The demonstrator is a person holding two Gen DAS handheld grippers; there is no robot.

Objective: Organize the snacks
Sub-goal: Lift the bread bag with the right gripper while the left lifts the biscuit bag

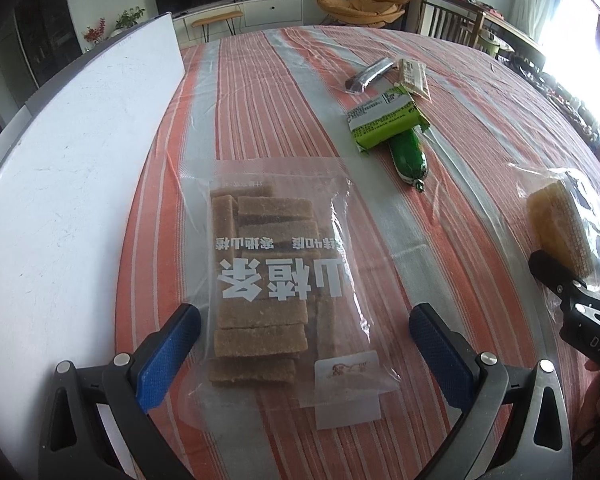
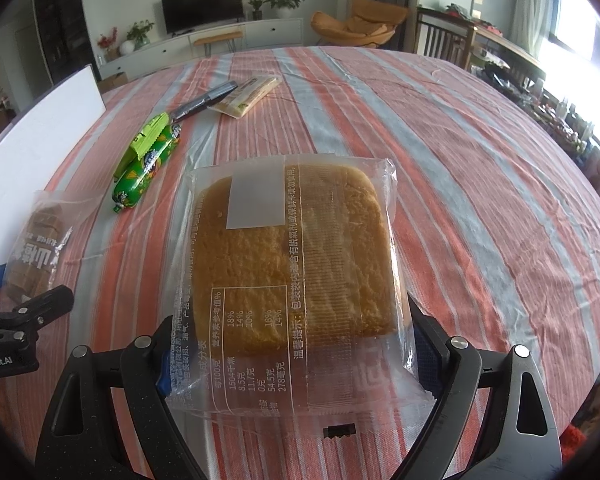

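Observation:
A clear bag of brown hawthorn strips (image 1: 268, 280) lies flat on the striped tablecloth (image 1: 480, 128). My left gripper (image 1: 306, 352) is open, with one blue pad on each side of the bag's near end. At the right edge of the left wrist view, my right gripper (image 1: 572, 292) holds a cake in a clear wrapper (image 1: 564, 224) tilted above the cloth. In the right wrist view the cake pack (image 2: 296, 256) fills the space between the fingers of my right gripper (image 2: 292, 356). The hawthorn bag (image 2: 36, 248) lies to its left.
A white board (image 1: 68, 160) lies along the table's left side. Farther back lie a light green snack pack (image 1: 384, 120), a dark green sausage (image 1: 410, 156), a dark stick pack (image 1: 370, 74) and a beige pack (image 1: 414, 76). Chairs and a TV cabinet stand beyond the table.

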